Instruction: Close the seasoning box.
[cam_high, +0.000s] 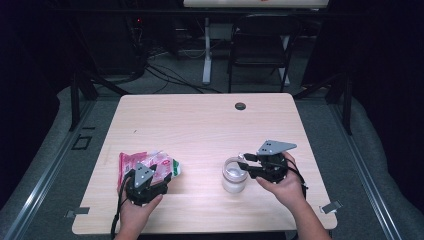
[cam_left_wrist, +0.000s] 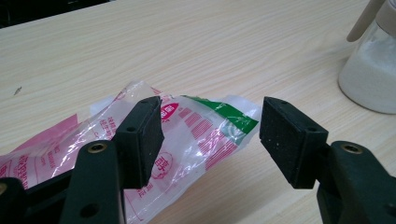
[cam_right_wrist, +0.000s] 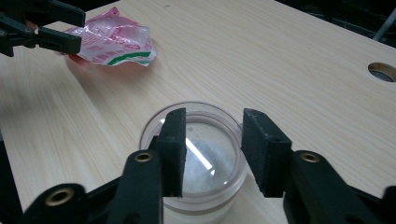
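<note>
**Jar and packet on the bench, both sets of jaws apart**

The right gripper (cam_high: 246, 161) hangs over the clear jar (cam_high: 234, 176) of white powder near the bench's (cam_high: 200, 120) right front; its jaws stand apart above the jar's mouth, gripping nothing. The left gripper (cam_high: 150, 176) sits low at the left front, jaws apart over the crumpled red, white and green plastic packet (cam_left_wrist: 205, 130), which lies flat between and under them, unclamped

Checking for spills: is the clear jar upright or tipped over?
Upright. The jar stands on its base on the table, round mouth facing up, white powder settled at the bottom.
</note>
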